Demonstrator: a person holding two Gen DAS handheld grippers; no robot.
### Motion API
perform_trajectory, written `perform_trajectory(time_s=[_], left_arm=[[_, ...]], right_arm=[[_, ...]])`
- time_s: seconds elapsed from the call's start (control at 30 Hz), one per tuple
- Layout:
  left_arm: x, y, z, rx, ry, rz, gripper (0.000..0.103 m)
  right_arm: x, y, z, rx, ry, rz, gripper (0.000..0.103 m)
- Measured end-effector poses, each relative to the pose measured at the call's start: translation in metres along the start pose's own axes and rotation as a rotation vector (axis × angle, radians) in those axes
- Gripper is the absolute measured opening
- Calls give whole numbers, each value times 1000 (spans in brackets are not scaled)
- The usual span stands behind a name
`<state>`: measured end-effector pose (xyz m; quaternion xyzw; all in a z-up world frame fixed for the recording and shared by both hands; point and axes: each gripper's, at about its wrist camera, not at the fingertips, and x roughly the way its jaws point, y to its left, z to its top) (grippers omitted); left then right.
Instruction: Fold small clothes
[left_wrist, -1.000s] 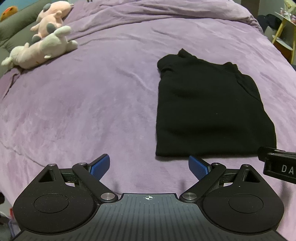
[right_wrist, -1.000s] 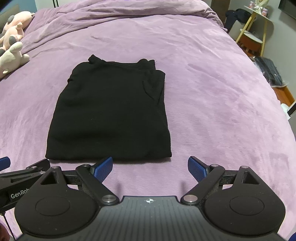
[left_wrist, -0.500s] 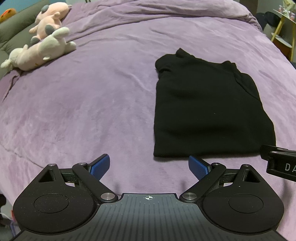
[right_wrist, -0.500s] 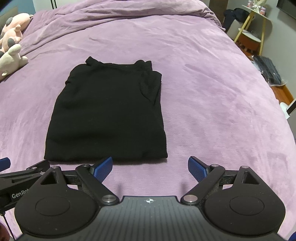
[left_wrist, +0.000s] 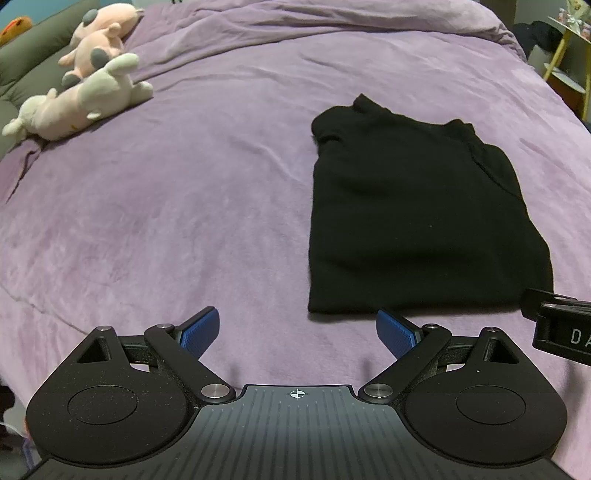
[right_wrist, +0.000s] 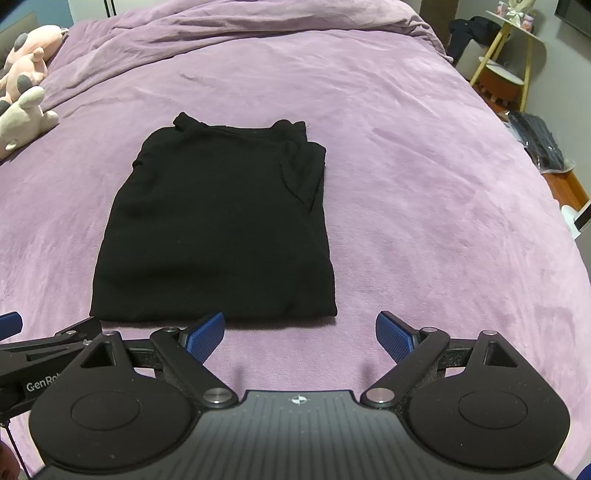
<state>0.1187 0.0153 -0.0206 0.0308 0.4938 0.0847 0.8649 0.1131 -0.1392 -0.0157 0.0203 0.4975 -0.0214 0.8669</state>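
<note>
Both tools wide open, nothing held. Left tool (left_wrist: 298, 330): blue pads spread at bottom of left wrist frame, over bare purple bedspread (left_wrist: 177, 206); its right pad sits just below the lower-left corner of the black garment (left_wrist: 417, 225), not touching as far as I can tell. Right tool (right_wrist: 300, 332): same spread, bottom of right wrist frame; left pad just under the garment's near hem, right pad over bare bedspread.

Black garment (right_wrist: 218, 229) is folded into a rough rectangle, flat on the bed: centre-right of the left wrist frame, centre-left of the right wrist frame. Collar end at the top, hem at the bottom. A folded layer shows along its right edge.

Right tool body pokes in at the right edge of the left wrist frame, left tool at the lower-left edge of the right wrist frame.

Plush toys (left_wrist: 85, 96) upper left, well apart from the garment. Yellow-legged side table (right_wrist: 513, 51) upper right in right wrist view.
</note>
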Motion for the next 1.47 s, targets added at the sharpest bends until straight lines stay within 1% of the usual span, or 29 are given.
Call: perform_trajectory(time_s=[0.73, 0.83, 0.93, 1.17, 1.37, 1.47], left_arm=[[5, -7, 4, 18, 13, -12, 96], [3, -8, 4, 28, -8, -23, 96], [0, -9, 3, 39, -40, -7, 96], [4, -9, 5, 44, -18, 7, 96], [0, -11, 4, 62, -37, 28, 96], [0, -12, 5, 67, -37, 24, 96]], right_arm=[[4, -5, 2, -3, -5, -2, 91], [4, -6, 2, 1, -7, -5, 91], [5, -7, 1, 4, -6, -8, 91], [5, -7, 2, 3, -8, -10, 91], [3, -7, 1, 4, -12, -11, 91], [2, -7, 1, 5, -14, -13, 91]])
